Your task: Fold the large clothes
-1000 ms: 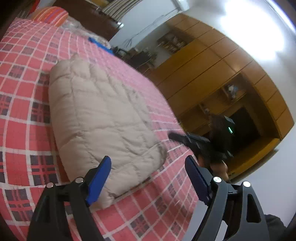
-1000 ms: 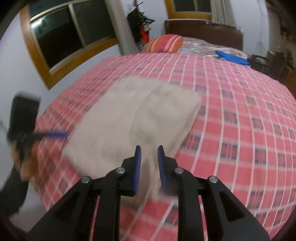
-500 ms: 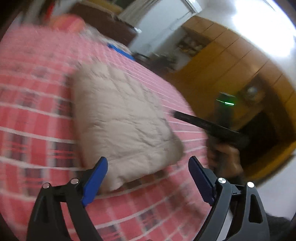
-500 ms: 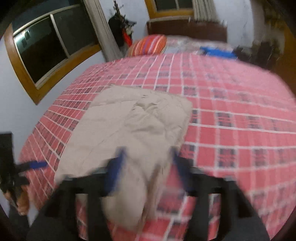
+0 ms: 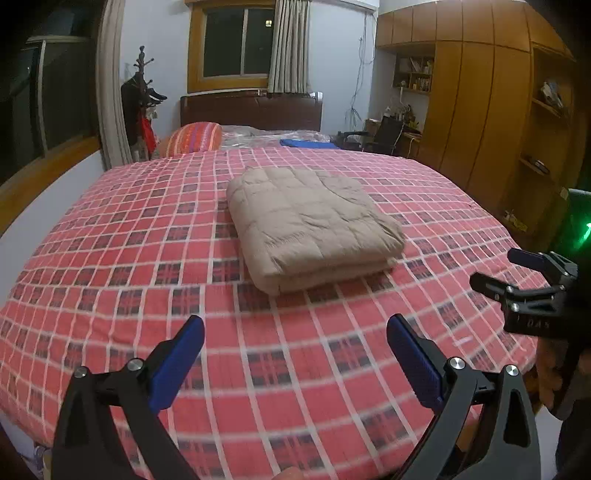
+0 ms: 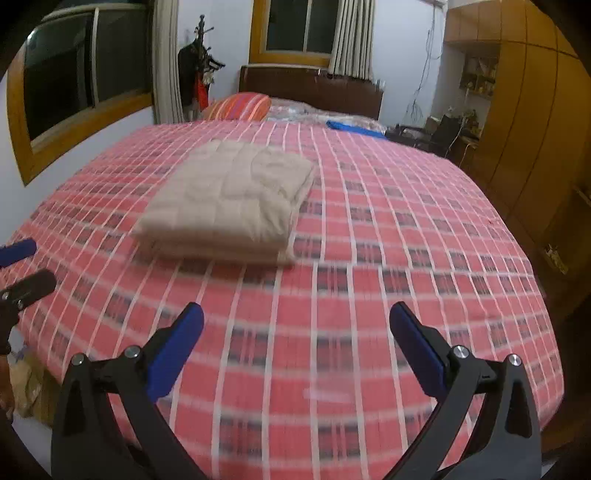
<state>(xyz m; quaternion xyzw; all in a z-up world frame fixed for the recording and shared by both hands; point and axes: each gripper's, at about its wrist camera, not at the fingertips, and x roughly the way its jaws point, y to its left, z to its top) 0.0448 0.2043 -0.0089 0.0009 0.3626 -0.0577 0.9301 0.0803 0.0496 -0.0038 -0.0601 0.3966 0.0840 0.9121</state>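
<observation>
On the checked bedspread (image 5: pixel 110 258) lies the folded beige quilted garment (image 5: pixel 310 221), both grippers' jaws spread, empty.

Bedspread (image 5: pixel 147 258): bare plaid on every side of the folded quilt (image 5: pixel 310 221), the lone mid-bed obstacle. Far end blocked by striped pillow (image 5: pixel 195 136), blue item (image 5: pixel 306 143), headboard (image 5: pixel 251 112). Wardrobe (image 5: pixel 480 103) bounds one side.

Both wrist views look from the foot of the bed (image 5: pixel 110 295) toward the headboard (image 5: pixel 251 110), low over the near edge. The left wrist view sits further left, the right wrist view further right. They share the folded beige quilted coat (image 5: pixel 310 221), the striped pillow (image 6: pixel 236 107) and the window (image 6: pixel 303 26).
</observation>
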